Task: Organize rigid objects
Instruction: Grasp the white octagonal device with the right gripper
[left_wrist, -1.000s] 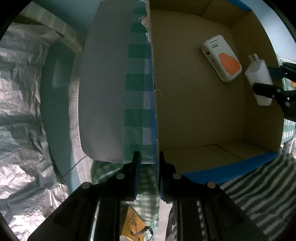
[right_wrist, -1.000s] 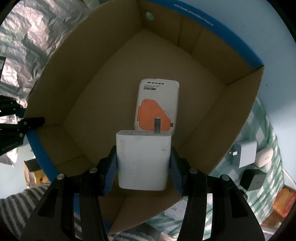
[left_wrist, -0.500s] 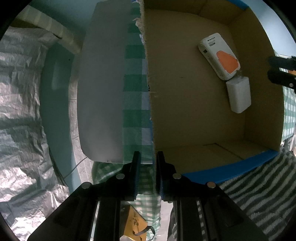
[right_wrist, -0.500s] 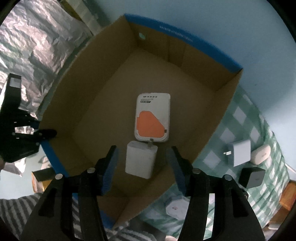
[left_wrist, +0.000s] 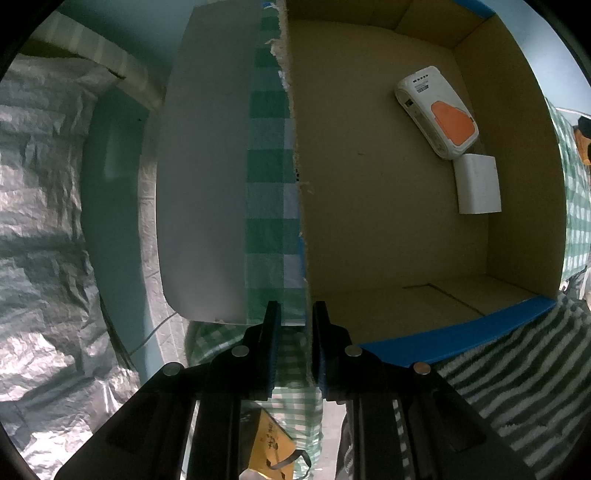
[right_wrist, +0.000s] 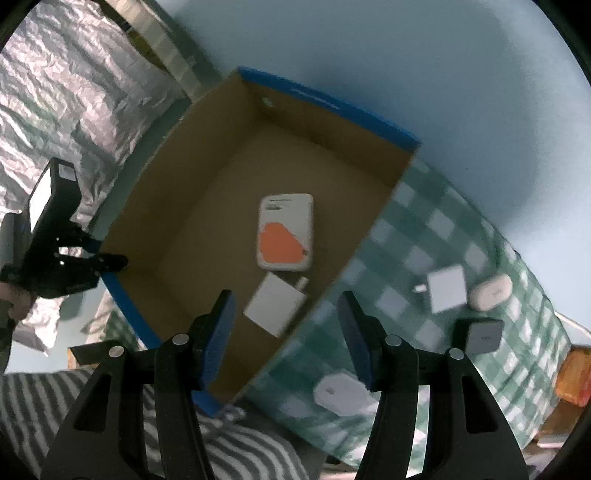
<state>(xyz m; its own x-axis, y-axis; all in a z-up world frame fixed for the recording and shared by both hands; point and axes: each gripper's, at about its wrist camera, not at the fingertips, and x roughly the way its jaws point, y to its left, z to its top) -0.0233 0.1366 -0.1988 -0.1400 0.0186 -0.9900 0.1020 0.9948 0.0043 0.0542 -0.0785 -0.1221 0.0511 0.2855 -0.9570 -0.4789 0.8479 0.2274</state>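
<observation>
A cardboard box (right_wrist: 207, 206) with blue rims stands on a green checked cloth. Inside lie a white device with an orange patch (right_wrist: 285, 232) and a white charger (right_wrist: 275, 304); both also show in the left wrist view, the device (left_wrist: 437, 110) and the charger (left_wrist: 478, 184). My left gripper (left_wrist: 294, 343) is shut on the box's torn side wall (left_wrist: 299, 206). My right gripper (right_wrist: 286, 332) is open and empty, raised above the box's near corner. On the cloth lie a white charger (right_wrist: 445, 288), a white case (right_wrist: 491, 293), a dark grey charger (right_wrist: 482, 338) and a white plug (right_wrist: 341, 393).
Crinkled silver foil (right_wrist: 55, 92) hangs on the left. A pale blue wall (right_wrist: 406, 55) stands behind the table. A striped towel (left_wrist: 517, 373) lies at the near edge. An orange object (right_wrist: 574, 373) sits at the far right.
My right gripper opened and let the white charger go into the box beside the orange-patched device, then rose and drew back toward the cloth. The left gripper kept its hold on the box wall.
</observation>
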